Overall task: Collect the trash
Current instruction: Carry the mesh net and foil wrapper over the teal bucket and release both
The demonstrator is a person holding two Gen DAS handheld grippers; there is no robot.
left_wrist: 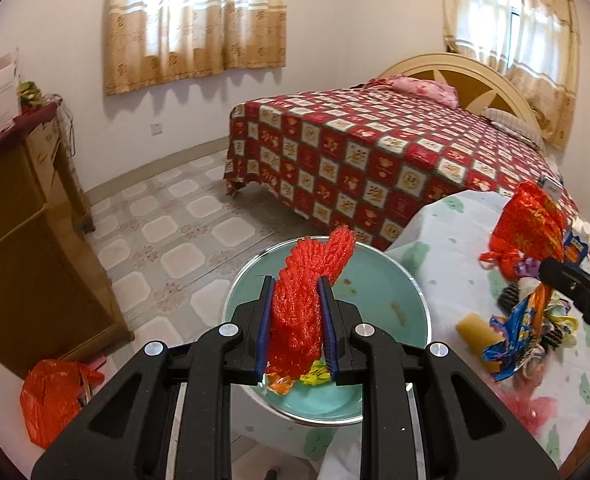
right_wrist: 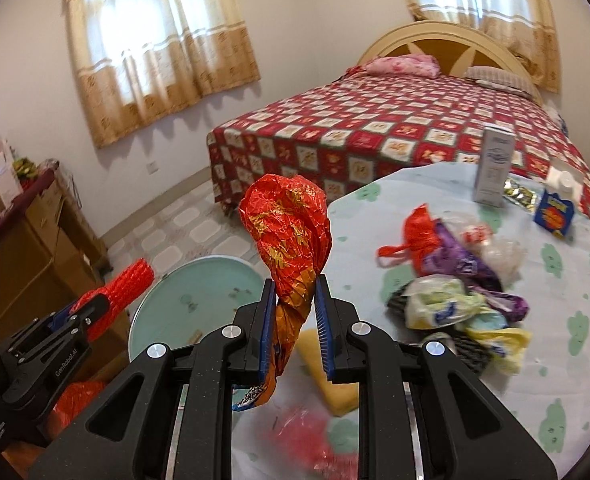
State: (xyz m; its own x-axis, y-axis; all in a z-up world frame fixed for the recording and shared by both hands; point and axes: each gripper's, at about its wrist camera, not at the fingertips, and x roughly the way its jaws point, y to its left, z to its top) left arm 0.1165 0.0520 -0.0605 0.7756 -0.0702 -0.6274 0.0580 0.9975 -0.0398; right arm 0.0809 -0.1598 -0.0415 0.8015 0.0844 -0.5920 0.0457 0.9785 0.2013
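Left wrist: left gripper pinching red foam fruit net between blue pads, hanging over teal bin lid beyond the fingertips.

Right wrist: right gripper pinching crumpled red foil wrapper, wrapper pile lying right of the fingers on tablecloth.

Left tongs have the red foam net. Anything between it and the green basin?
Nothing visible. The red foam net, clamped in the left tongs, already hangs over the open green basin, which holds only a few wrappers.
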